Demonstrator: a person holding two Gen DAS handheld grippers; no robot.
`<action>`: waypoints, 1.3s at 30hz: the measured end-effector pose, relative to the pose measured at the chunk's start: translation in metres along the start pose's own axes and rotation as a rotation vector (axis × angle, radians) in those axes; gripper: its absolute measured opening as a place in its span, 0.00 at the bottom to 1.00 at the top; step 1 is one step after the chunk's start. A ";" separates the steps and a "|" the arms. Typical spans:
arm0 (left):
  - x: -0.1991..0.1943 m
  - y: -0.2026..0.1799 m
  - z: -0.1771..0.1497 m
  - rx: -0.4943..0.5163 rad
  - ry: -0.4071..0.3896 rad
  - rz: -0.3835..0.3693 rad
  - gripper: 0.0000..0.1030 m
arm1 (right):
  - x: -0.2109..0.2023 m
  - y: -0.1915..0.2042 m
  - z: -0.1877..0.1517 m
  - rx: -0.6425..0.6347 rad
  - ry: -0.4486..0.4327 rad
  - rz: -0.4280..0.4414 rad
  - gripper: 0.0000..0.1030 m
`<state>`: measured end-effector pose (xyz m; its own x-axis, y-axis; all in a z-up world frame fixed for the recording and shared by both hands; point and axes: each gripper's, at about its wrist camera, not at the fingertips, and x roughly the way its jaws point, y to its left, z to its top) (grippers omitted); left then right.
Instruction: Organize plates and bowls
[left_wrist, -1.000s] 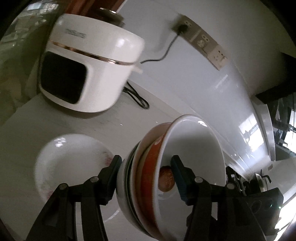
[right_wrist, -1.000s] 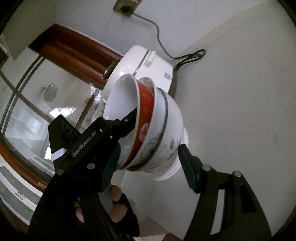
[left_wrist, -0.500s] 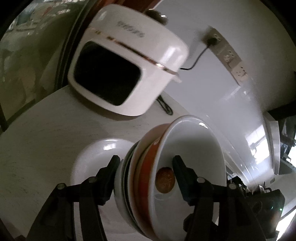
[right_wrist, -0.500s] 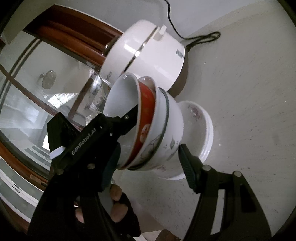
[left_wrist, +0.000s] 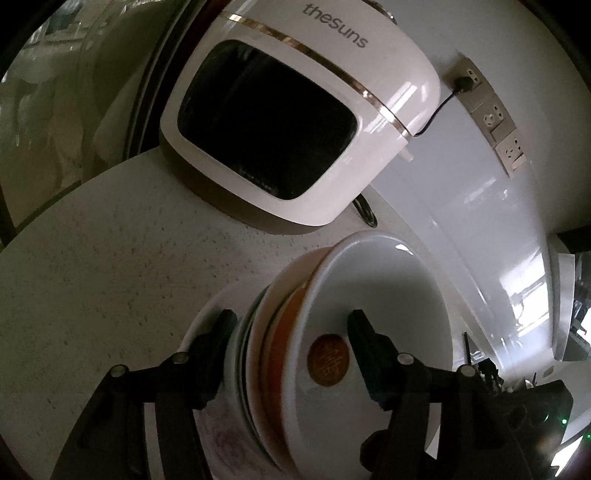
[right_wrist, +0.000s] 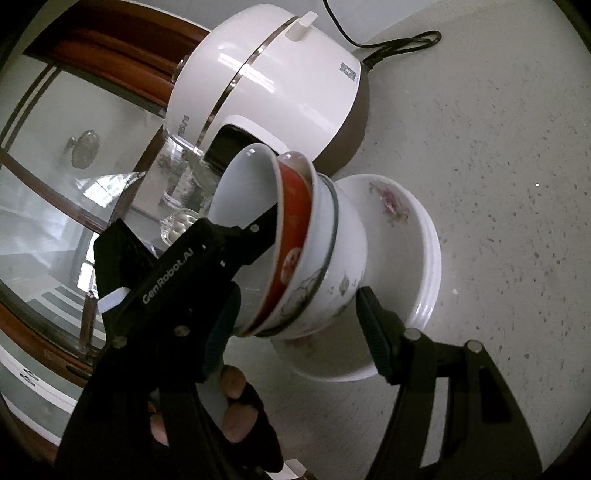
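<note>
A nested stack of bowls (left_wrist: 332, 354), white inside, red-orange in the middle, white floral outside, is tilted on its side. My left gripper (left_wrist: 291, 332) is shut on the stack, one finger inside the inner bowl, one on the outer wall. The stack (right_wrist: 295, 243) hangs just above a stack of white floral plates (right_wrist: 413, 240) on the speckled counter; the plates (left_wrist: 207, 332) show behind the left finger. My right gripper (right_wrist: 306, 295) is open, its fingers on either side of the stack's lower part; I cannot tell if they touch it.
A white rice cooker (left_wrist: 295, 122) stands close behind the plates, also in the right wrist view (right_wrist: 273, 88), its black cord (right_wrist: 399, 44) trailing to a wall socket (left_wrist: 469, 79). A glass jar (right_wrist: 181, 192) and a wood-framed window lie to the left.
The bowl stack, held by both grippers as before, has moved toward the rice cooker and down over the plates. The grip looks unchanged.
</note>
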<state>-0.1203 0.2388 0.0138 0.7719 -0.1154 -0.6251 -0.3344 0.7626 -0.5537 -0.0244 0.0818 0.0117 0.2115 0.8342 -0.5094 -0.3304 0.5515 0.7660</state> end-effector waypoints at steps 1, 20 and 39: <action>0.000 0.000 0.000 0.000 0.000 -0.002 0.61 | 0.000 0.000 0.000 -0.001 0.003 -0.001 0.66; -0.009 0.000 0.002 0.028 -0.037 -0.033 0.83 | 0.003 0.005 0.000 -0.040 0.002 -0.023 0.74; -0.081 -0.017 -0.027 0.263 -0.336 0.314 1.00 | -0.088 0.010 -0.006 -0.137 -0.267 -0.214 1.00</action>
<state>-0.1922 0.2182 0.0589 0.8014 0.3220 -0.5041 -0.4640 0.8665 -0.1843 -0.0516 0.0136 0.0616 0.5160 0.6822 -0.5180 -0.3693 0.7228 0.5841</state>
